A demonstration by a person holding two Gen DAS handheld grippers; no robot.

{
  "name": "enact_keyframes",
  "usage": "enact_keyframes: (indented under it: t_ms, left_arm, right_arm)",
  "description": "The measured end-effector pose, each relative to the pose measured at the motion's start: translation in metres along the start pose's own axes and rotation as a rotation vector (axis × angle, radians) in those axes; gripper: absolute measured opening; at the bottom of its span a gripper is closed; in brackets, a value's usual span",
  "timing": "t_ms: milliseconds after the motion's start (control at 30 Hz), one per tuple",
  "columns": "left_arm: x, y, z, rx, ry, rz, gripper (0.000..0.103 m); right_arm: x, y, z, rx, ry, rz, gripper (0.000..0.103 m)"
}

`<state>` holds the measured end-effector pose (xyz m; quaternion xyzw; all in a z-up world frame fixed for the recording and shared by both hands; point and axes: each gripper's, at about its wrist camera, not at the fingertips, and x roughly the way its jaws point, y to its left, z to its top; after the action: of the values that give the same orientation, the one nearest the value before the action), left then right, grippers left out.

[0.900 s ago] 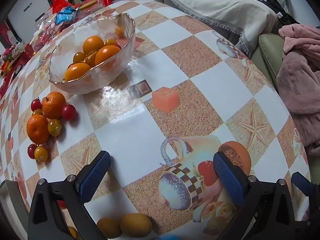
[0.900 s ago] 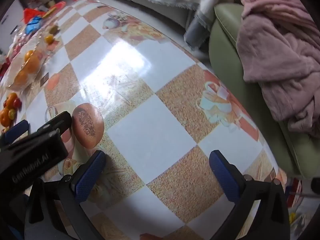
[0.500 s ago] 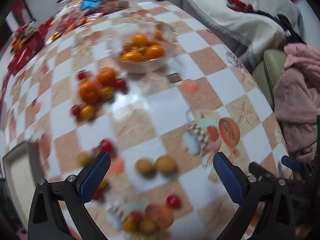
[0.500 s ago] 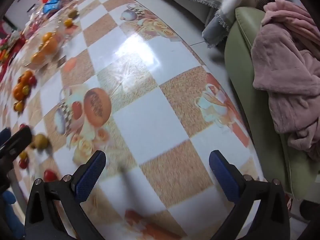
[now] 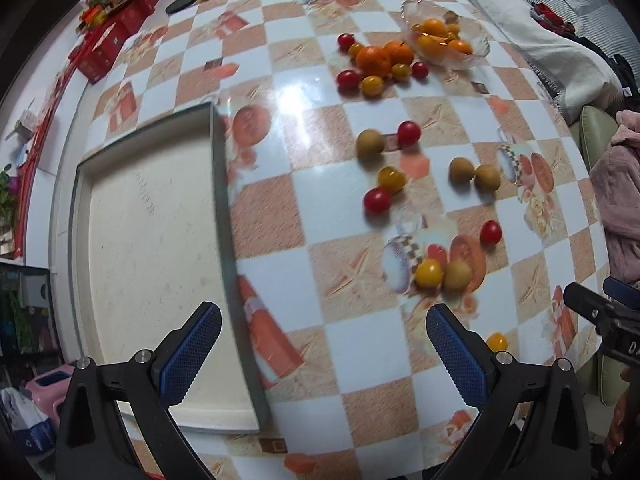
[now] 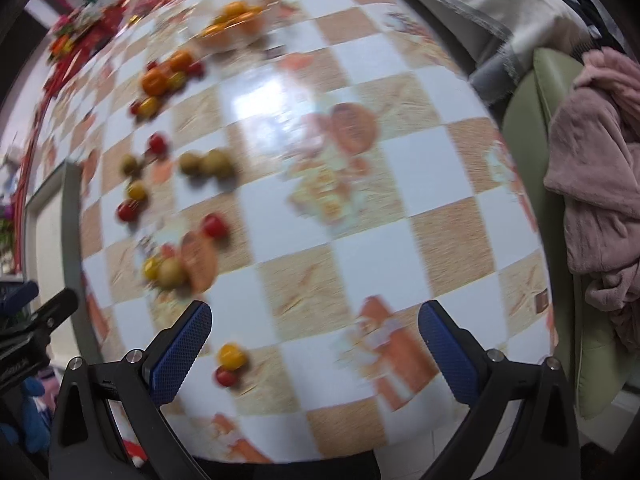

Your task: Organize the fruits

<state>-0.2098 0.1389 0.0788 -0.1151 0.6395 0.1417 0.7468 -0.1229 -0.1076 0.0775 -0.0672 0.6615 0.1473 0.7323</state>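
Loose fruit lies scattered over the checkered tablecloth [image 5: 352, 344]: two oranges [image 5: 374, 59], red cherry tomatoes [image 5: 377, 201], yellow ones [image 5: 429, 273] and brownish round fruits [image 5: 487, 178]. A glass bowl [image 5: 474, 54] at the far right holds more oranges. A shallow cream tray [image 5: 152, 240] with a grey rim lies on the left with nothing in it. My left gripper [image 5: 320, 346] hovers high over the tray's right edge, open, nothing between its fingers. My right gripper [image 6: 316, 338] is open above the table's near edge, with a yellow tomato [image 6: 231, 355] and a red one [image 6: 226, 377] just inside its left finger. The right wrist view is blurred.
Red boxes [image 5: 106, 46] and packets crowd the table's far left edge. A green seat [image 6: 532, 168] with a pink garment [image 6: 600, 184] stands to the right of the table, a grey blanket [image 5: 520, 20] beyond it. The other gripper's black body [image 5: 600, 316] shows at right.
Both grippers have risen and pulled back from the table. The views widened from a close look at the bowl and cloth to the whole spread of fruit and the tray. Both stayed open.
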Motion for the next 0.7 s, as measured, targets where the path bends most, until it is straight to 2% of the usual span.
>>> enact_keyframes:
  t_ms: [167,367,700]
  left_arm:
    - [-0.015,0.014,0.0,0.045,-0.011,0.001,0.103]
    - [-0.034,0.023,0.003,0.039,-0.022,-0.031,0.103]
    - [-0.045,0.023,0.0,-0.081,-0.029,-0.027,0.103]
  right_arm:
    - [-0.014,0.038,-0.001,-0.054,0.008,-0.004,0.103]
    - [-0.03,0.067,0.008,-0.076,-0.004,0.0,0.103]
    - [-0.037,0.083,0.031,-0.188,0.029,0.016,0.103]
